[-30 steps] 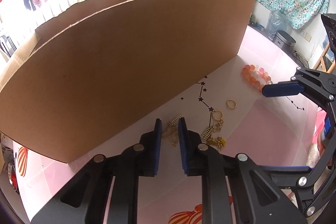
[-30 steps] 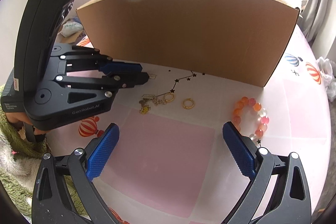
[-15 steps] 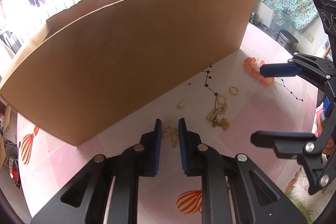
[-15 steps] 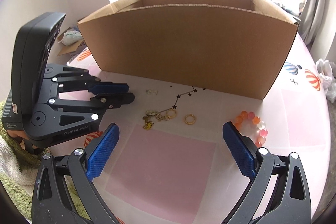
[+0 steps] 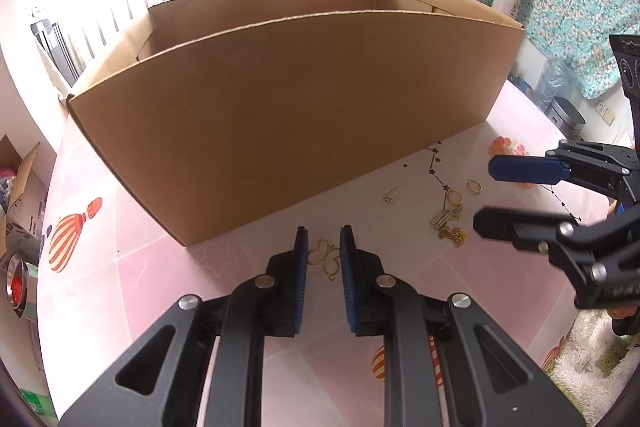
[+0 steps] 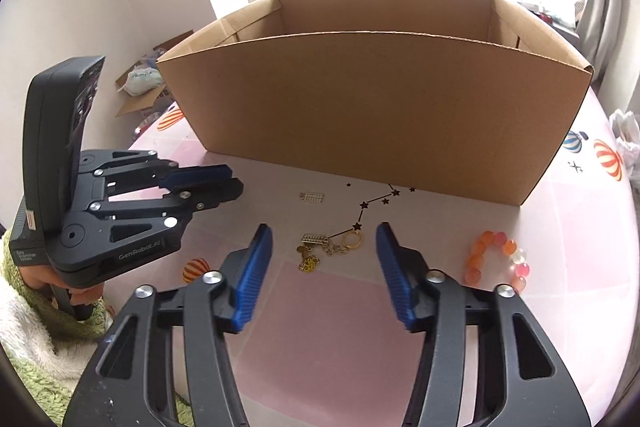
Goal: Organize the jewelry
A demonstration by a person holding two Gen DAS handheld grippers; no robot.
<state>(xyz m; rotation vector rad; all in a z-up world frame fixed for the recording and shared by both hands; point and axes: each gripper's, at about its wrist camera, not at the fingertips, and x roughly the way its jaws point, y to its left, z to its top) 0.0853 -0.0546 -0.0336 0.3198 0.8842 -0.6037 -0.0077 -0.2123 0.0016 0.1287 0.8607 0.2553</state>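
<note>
My left gripper (image 5: 324, 247) is shut on a small gold chain (image 5: 326, 259), which hangs in the narrow gap between its blue pads just above the pink tablecloth. In the right wrist view the left gripper (image 6: 236, 181) shows at the left, the chain hidden. My right gripper (image 6: 324, 255) is closing, half wide, with nothing pressed between its pads. Beyond its tips a gold keychain cluster (image 6: 324, 247) lies on the cloth. A silver charm (image 6: 312, 197), a gold ring (image 5: 474, 185) and an orange bead bracelet (image 6: 496, 259) lie loose. The open cardboard box (image 6: 380, 107) stands behind them.
The box (image 5: 300, 107) spans most of the table's far side. A tape roll (image 5: 20, 283) sits beyond the left table edge and a metal bin (image 5: 568, 115) stands off to the right. A green fleece sleeve (image 6: 24, 307) holds the left gripper.
The left gripper drew back from the box with the gold chain, leaving the silver charm on the cloth. The right gripper's jaws narrowed from wide to about half.
</note>
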